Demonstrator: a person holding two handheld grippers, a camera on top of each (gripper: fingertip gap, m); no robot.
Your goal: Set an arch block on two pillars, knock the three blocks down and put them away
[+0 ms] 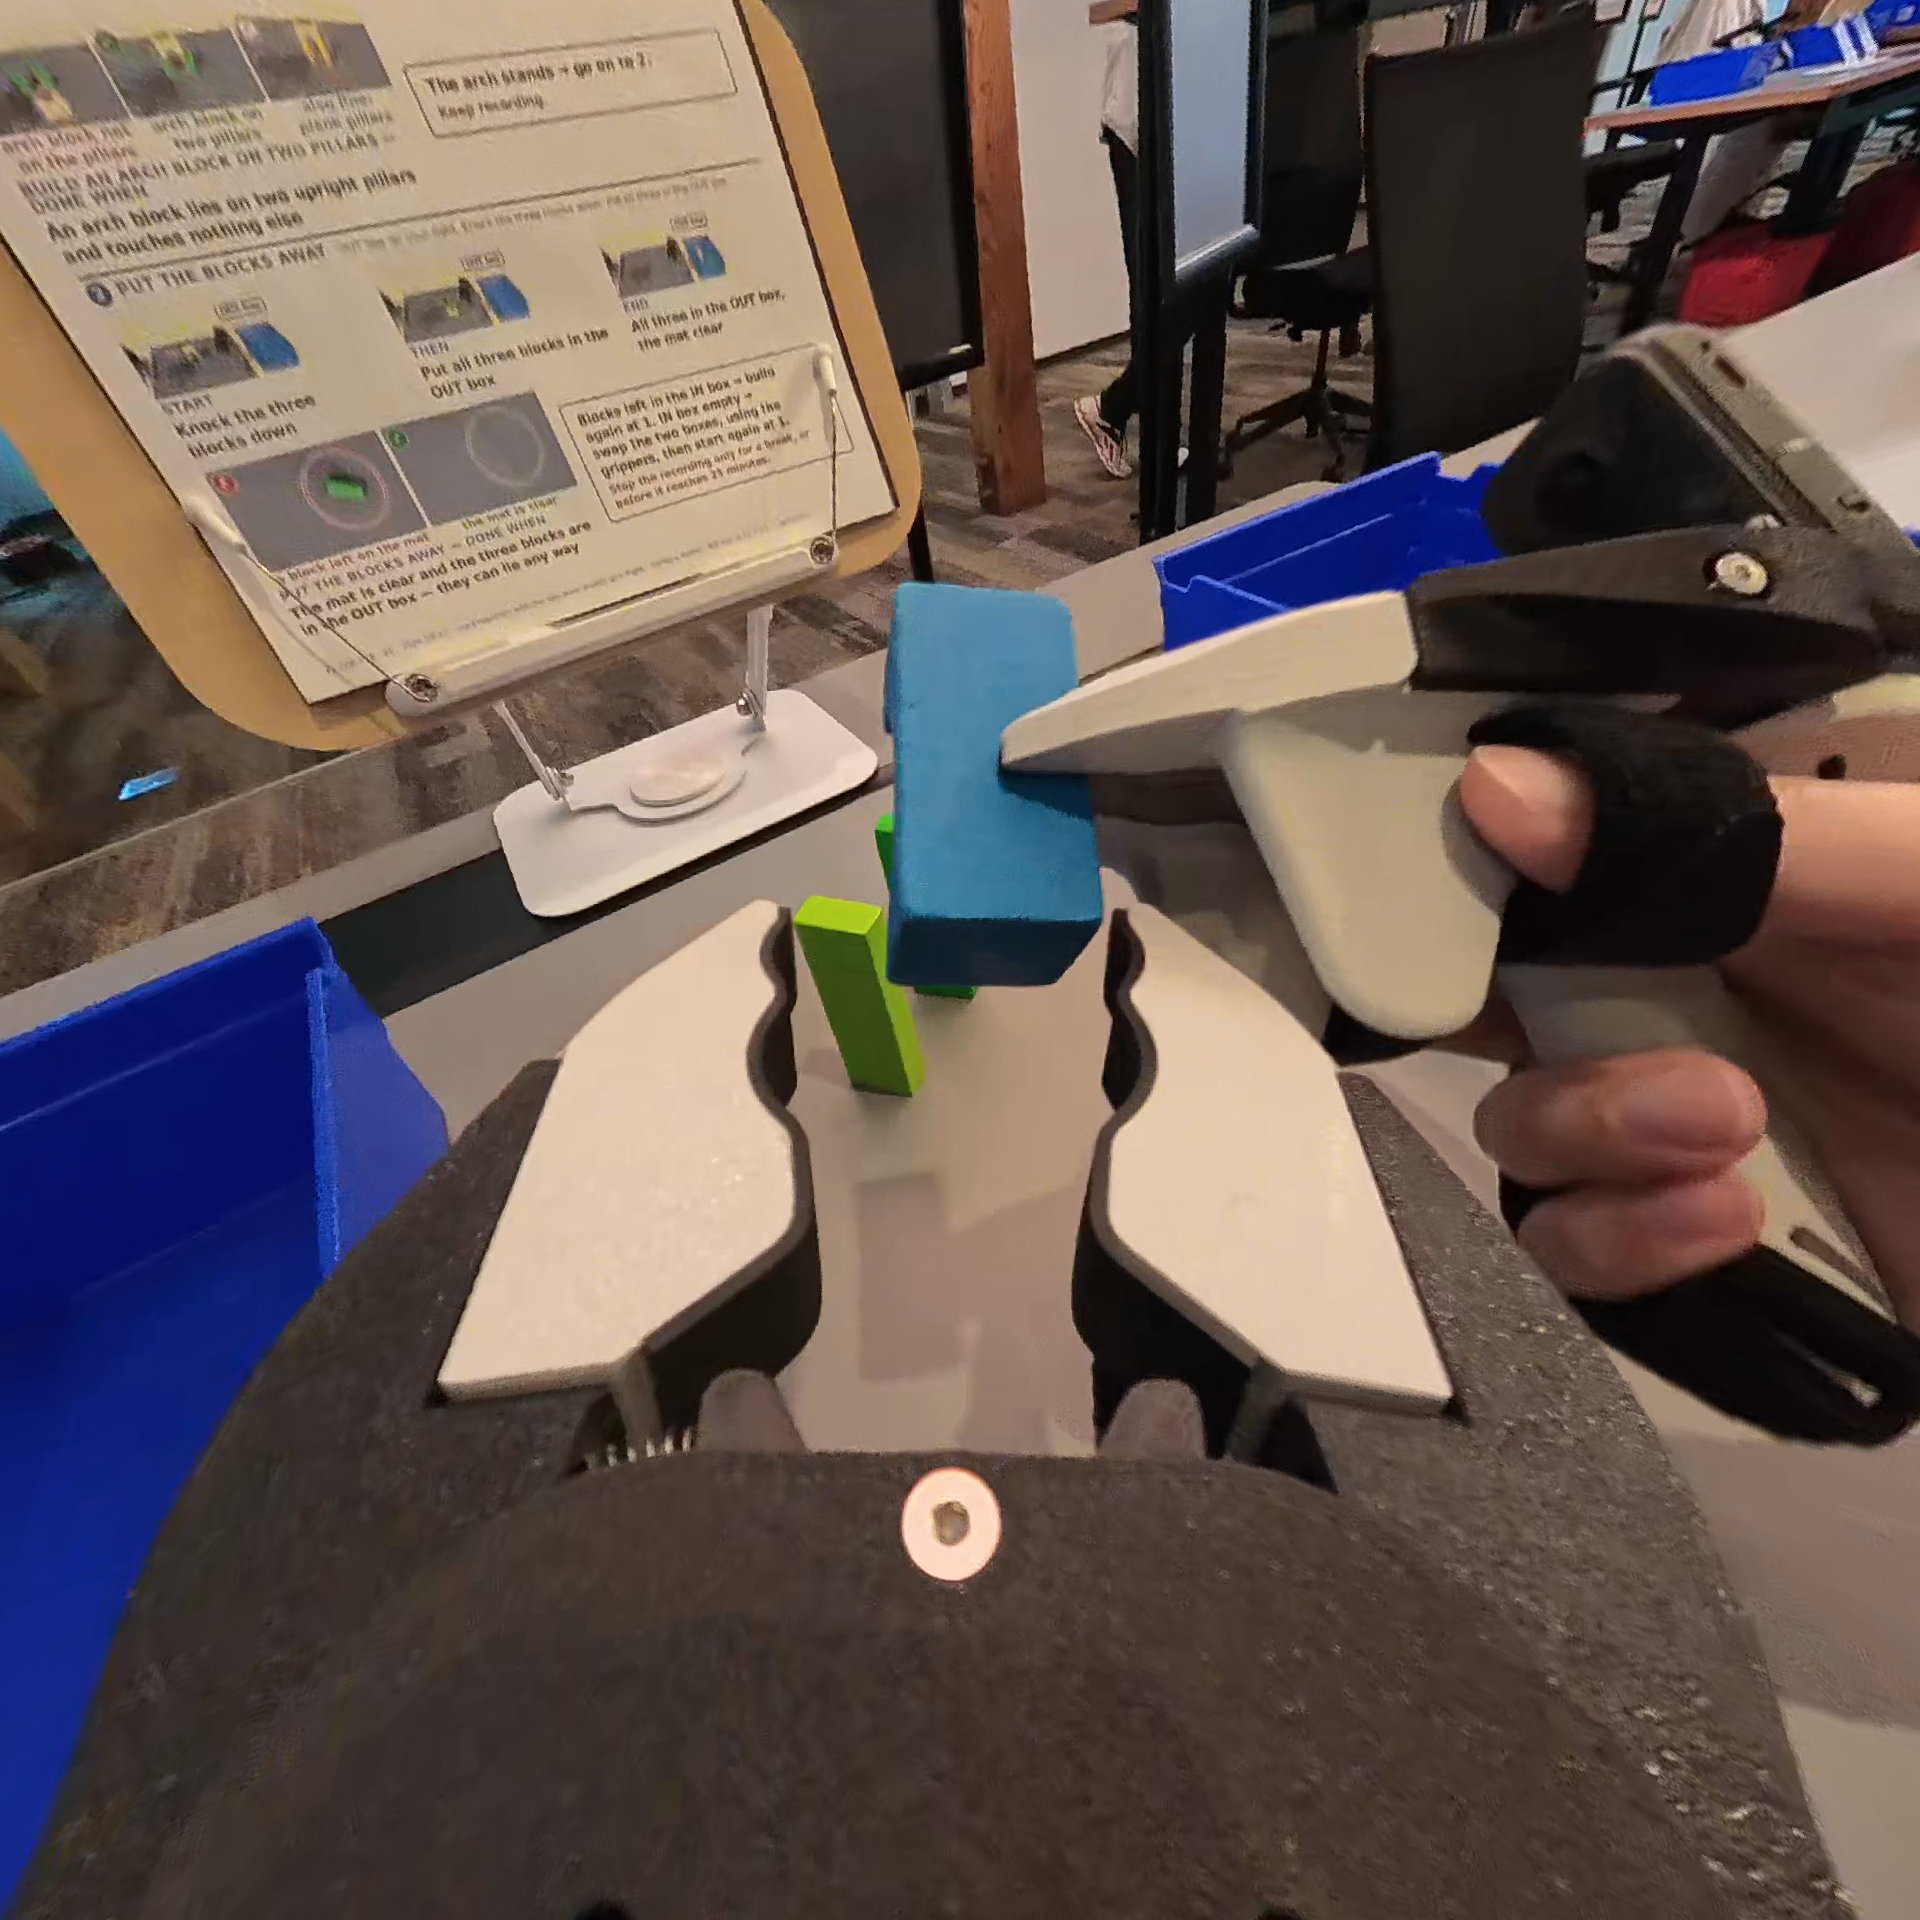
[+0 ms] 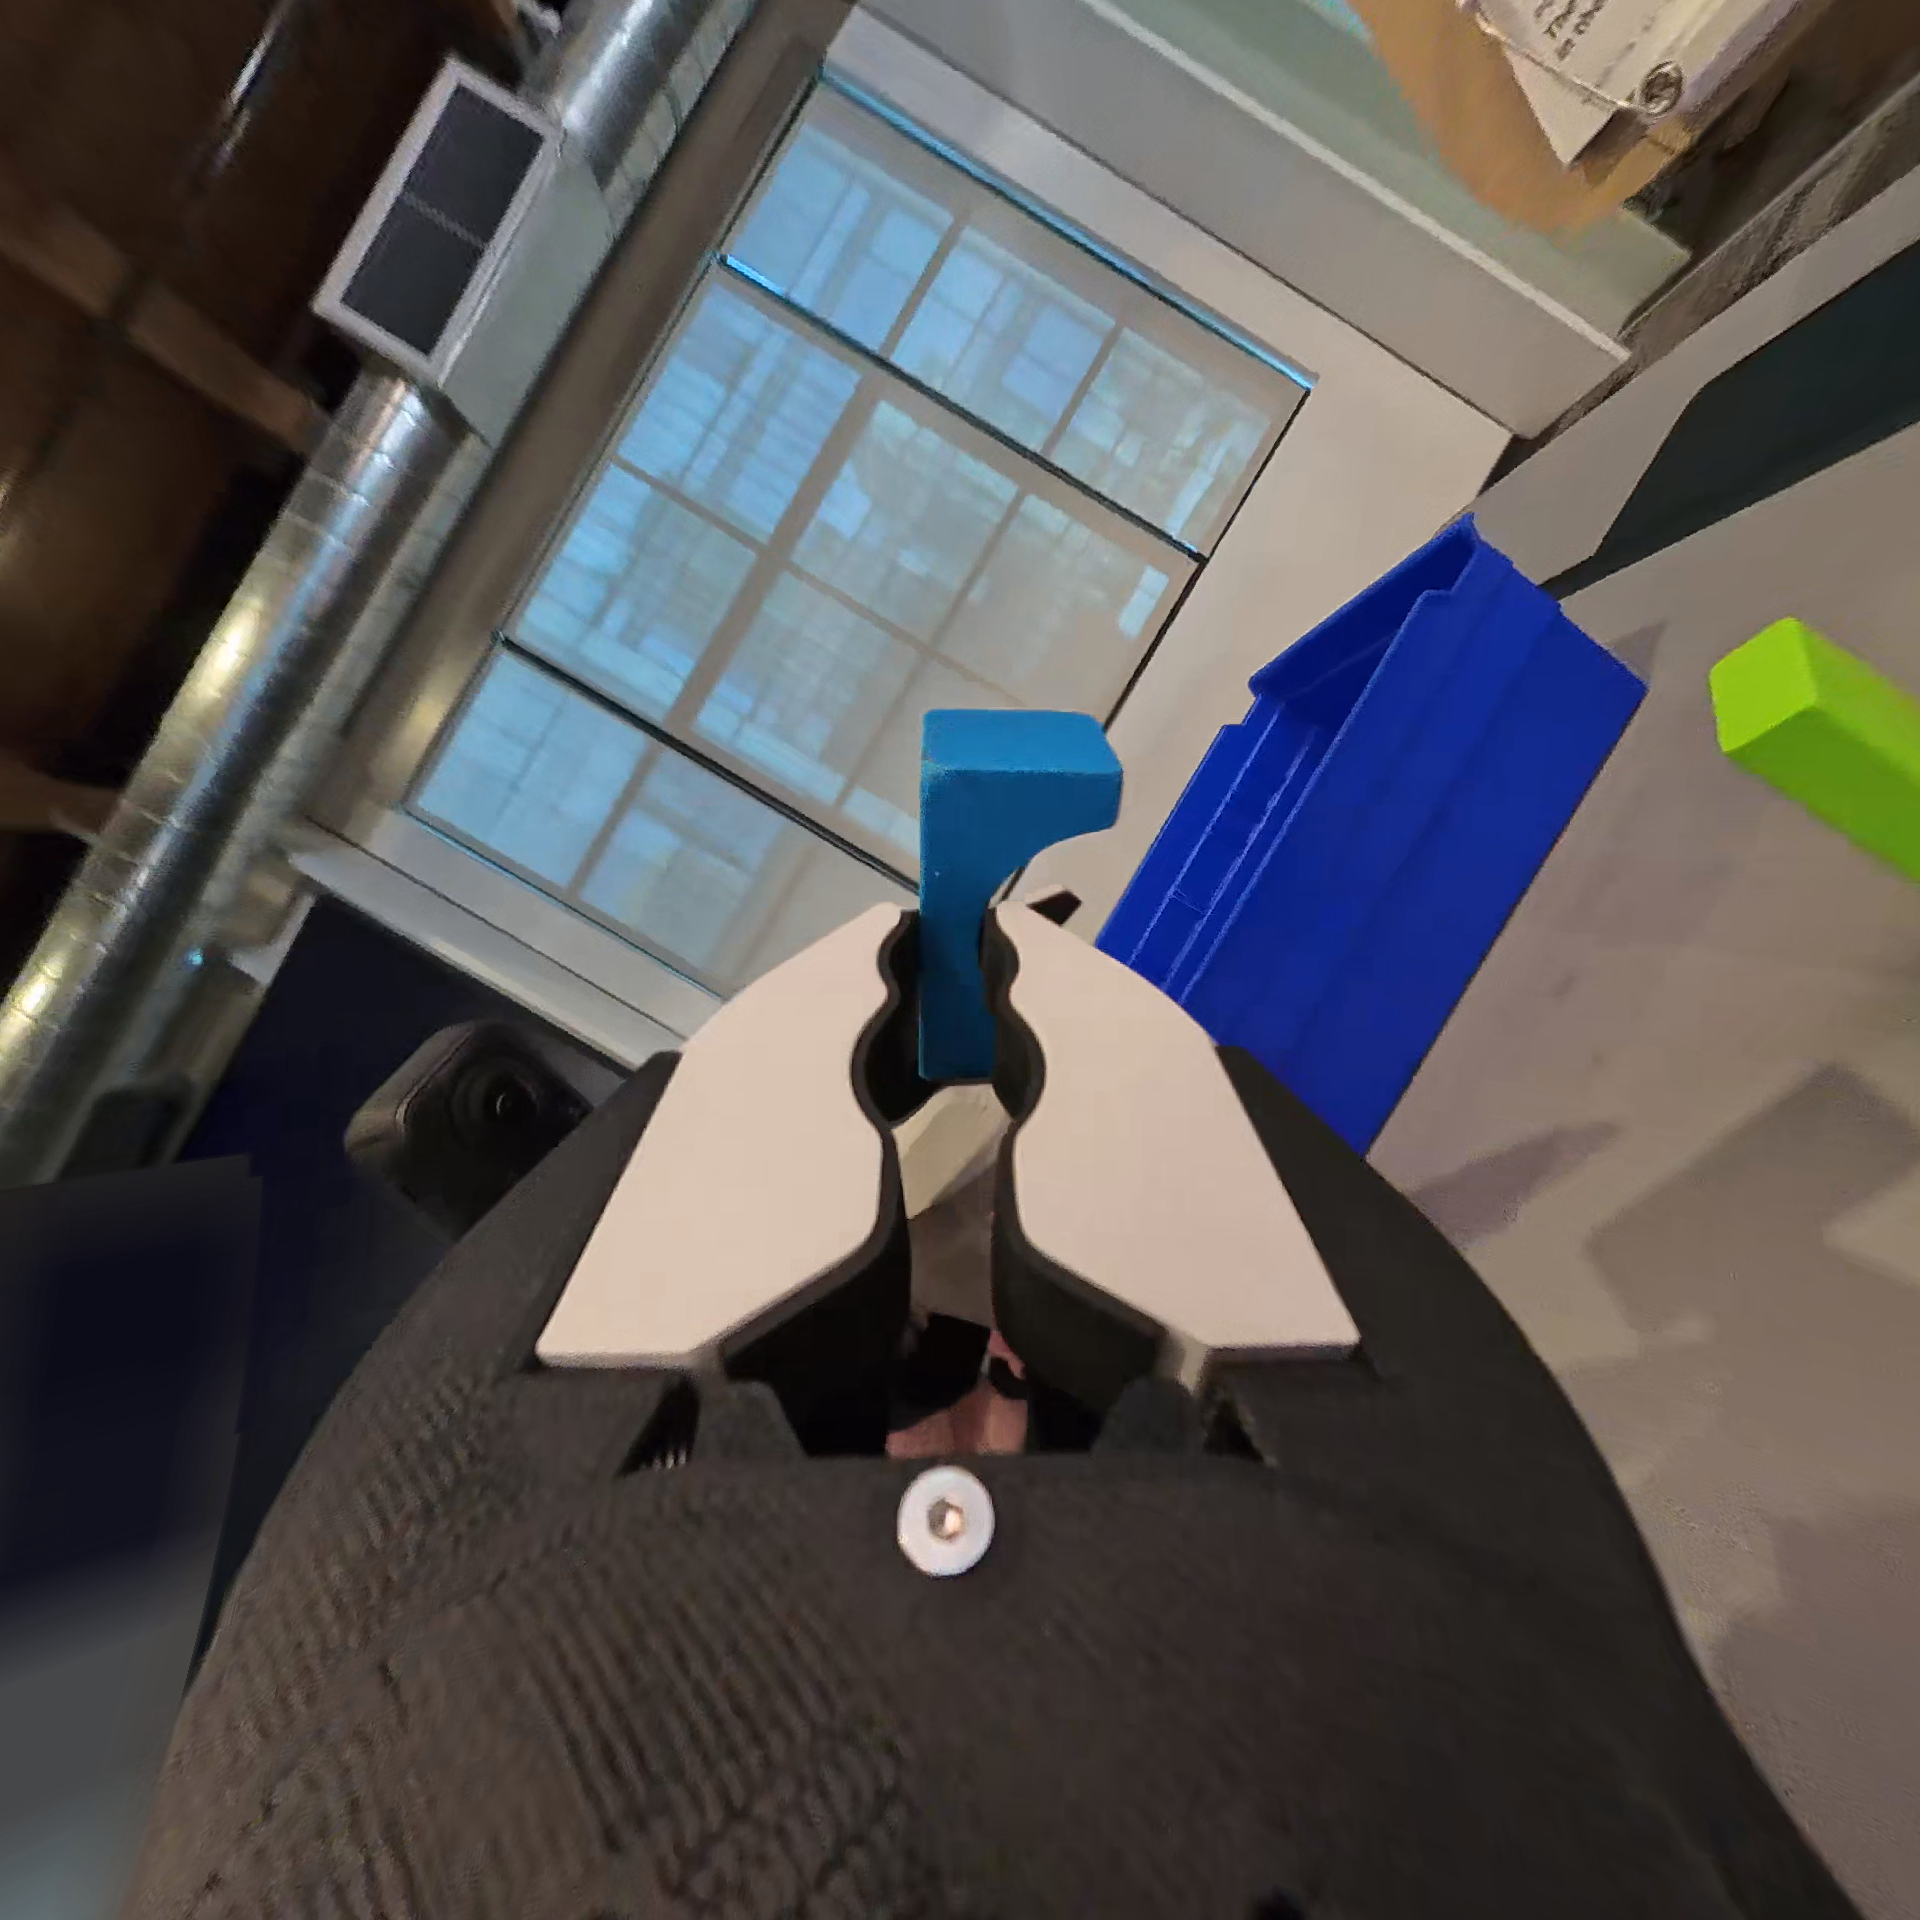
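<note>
My right gripper reaches in from the right and is shut on a blue arch block, holding it on end over the grey mat. The right wrist view shows the same grip on the thin part of the arch block. Two green pillars stand below it: the near one is in full view, the far one is mostly hidden behind the arch block. One pillar shows at the right edge of the right wrist view. My left gripper is open and empty, just in front of the near pillar.
A blue bin sits at the mat's left edge and also shows in the right wrist view. A second blue bin is at the back right. An instruction board on a white stand is behind the mat. Chairs and tables stand farther back.
</note>
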